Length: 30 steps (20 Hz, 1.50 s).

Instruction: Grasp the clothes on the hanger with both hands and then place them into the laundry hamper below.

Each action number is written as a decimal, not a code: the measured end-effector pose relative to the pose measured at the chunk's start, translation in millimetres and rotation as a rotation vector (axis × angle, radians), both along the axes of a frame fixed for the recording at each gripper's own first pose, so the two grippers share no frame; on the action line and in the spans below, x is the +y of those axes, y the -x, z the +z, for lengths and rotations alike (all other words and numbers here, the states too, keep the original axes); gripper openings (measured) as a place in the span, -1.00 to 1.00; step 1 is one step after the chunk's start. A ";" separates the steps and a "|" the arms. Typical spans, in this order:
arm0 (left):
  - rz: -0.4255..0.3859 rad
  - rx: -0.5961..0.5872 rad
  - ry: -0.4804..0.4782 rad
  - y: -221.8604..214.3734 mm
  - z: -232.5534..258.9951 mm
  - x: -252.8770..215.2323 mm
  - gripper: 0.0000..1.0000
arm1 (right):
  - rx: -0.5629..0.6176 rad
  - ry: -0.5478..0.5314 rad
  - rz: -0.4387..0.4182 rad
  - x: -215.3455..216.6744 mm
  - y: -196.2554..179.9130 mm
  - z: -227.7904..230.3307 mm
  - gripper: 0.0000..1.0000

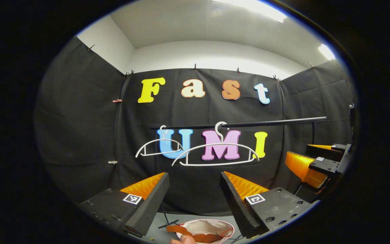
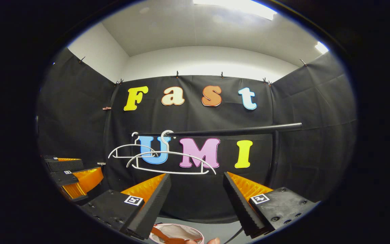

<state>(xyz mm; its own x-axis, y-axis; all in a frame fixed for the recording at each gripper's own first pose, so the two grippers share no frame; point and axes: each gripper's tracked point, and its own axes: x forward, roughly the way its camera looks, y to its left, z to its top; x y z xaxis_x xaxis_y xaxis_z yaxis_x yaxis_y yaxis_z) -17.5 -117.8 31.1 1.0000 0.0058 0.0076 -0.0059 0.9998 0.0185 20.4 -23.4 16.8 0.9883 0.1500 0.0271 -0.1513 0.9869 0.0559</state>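
Up and to the left of the left gripper (image 1: pixel 194 200), a small white hanger (image 1: pixel 159 148) hangs bare from the black rail (image 1: pixel 273 122). Straight above the gap between the spread, empty fingers hangs a larger white hanger (image 1: pixel 215 152), also bare. Below the fingertips sits the laundry hamper (image 1: pixel 206 231), white-lined with a pink rim, and brown-orange clothes (image 1: pixel 195 235) lie draped over its near edge and inside it. Off to the right, level with the hangers, is the right gripper (image 1: pixel 311 162); its own view shows its fingers (image 2: pixel 196 200) set wide apart with nothing between them, the hamper (image 2: pixel 176 234) just under the left fingertip and both hangers up to the left.
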 end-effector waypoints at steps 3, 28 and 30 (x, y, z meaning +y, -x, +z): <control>0.003 0.001 -0.001 0.0 -1.9 2.2 0.90 | -0.002 0.007 -0.004 -1.2 -0.1 -0.5 0.98; 0.020 0.003 -0.027 2.1 -7.4 4.3 0.90 | 0.055 0.022 0.001 -0.4 -0.6 -18.1 0.98; 0.019 0.005 -0.024 0.7 -8.6 3.5 0.90 | 0.057 0.023 0.002 -0.5 -2.2 -19.2 0.98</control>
